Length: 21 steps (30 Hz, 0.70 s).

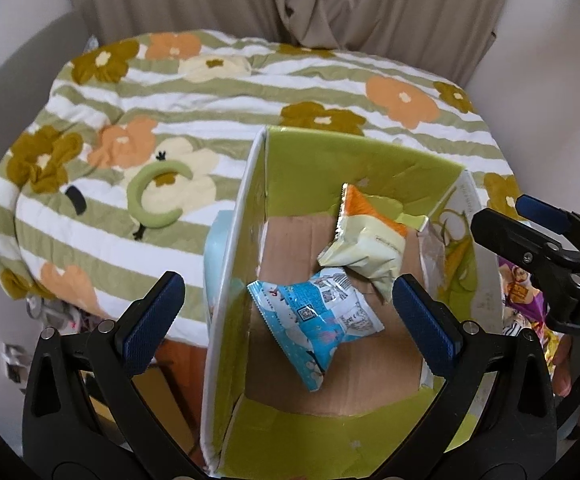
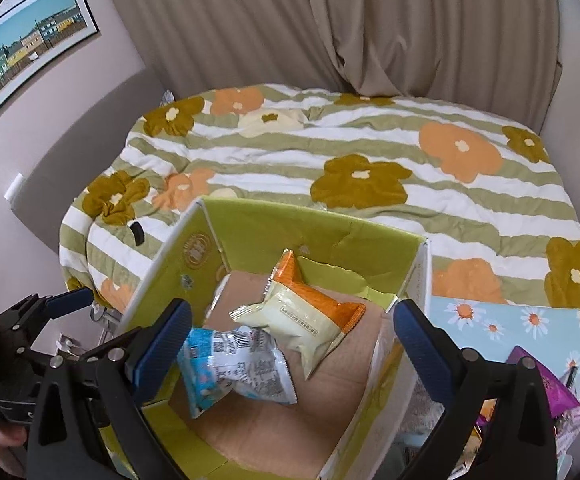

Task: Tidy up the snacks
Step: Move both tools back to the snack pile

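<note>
Two handheld grippers hover above an open cardboard box, both spread wide and holding nothing. The left gripper (image 1: 288,318) hangs over the box's left wall; its blue-padded fingers (image 1: 152,320) straddle that wall and the packets below without touching them. The right gripper (image 2: 292,350) points down into the same box from the other side, jaws equally wide, nothing between its pads.

Inside the box (image 1: 230,240) — green-lined walls, bare brown floor — lie two sealed snack packets. A blue and white packet (image 1: 314,316) rests near the front left corner of the floor. A cream and orange packet (image 1: 370,236) sits just behind it, toward the back right corner, tilted up with its orange end leaning on the back wall; the two packets touch or overlap slightly.

Both look like light, air-puffed foil pillows: soft, crinkly, probably slippery, with contents that could crush. The flat crimped seam at either end seems the safest place to pinch, rather than the puffed middle.

More wrappers, purple and yellow (image 2: 546,388), lie outside the box's right wall. The box stands on a bed covered with a green-striped flowered quilt (image 2: 370,148); a beige curtain (image 2: 330,20) hangs behind.
</note>
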Tool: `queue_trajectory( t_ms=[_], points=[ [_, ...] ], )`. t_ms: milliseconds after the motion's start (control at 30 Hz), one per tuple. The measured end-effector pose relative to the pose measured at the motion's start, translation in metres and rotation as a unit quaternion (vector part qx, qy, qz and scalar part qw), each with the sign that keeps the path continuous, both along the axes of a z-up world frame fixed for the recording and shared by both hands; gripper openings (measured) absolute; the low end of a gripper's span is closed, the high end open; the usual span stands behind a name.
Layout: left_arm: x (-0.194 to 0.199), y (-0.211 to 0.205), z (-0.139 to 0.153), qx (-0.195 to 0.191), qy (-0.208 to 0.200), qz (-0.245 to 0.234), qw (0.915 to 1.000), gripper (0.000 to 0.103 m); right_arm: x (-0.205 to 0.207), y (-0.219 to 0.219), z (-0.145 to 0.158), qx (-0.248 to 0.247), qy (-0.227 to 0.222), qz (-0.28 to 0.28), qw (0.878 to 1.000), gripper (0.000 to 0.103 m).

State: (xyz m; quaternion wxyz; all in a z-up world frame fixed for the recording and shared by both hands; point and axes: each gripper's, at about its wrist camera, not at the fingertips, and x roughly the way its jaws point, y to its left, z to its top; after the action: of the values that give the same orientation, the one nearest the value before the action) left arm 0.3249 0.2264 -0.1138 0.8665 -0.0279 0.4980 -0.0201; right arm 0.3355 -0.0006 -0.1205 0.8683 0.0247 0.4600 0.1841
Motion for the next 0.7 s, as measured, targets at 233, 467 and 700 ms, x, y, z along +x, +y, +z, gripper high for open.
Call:
queue_trajectory(
  t_ms=[233, 467, 700],
  points=[
    [-0.034, -0.033, 0.040, 0.021, -0.046, -0.018, 0.9985, 0.103, -0.046, -0.022, 0.032, 0.009, -0.043, -0.006, 0.999, 0.101],
    [-0.085, -0.092, 0.065, 0.008, -0.077, -0.033, 0.9965, 0.103, -0.101, -0.089, 0.057, 0.021, -0.069, -0.021, 0.997, 0.101],
    [-0.134, -0.166, 0.062, -0.024, -0.078, -0.044, 0.9957, 0.103, -0.153, -0.180, 0.067, -0.013, -0.077, -0.066, 0.995, 0.101]
  ],
)
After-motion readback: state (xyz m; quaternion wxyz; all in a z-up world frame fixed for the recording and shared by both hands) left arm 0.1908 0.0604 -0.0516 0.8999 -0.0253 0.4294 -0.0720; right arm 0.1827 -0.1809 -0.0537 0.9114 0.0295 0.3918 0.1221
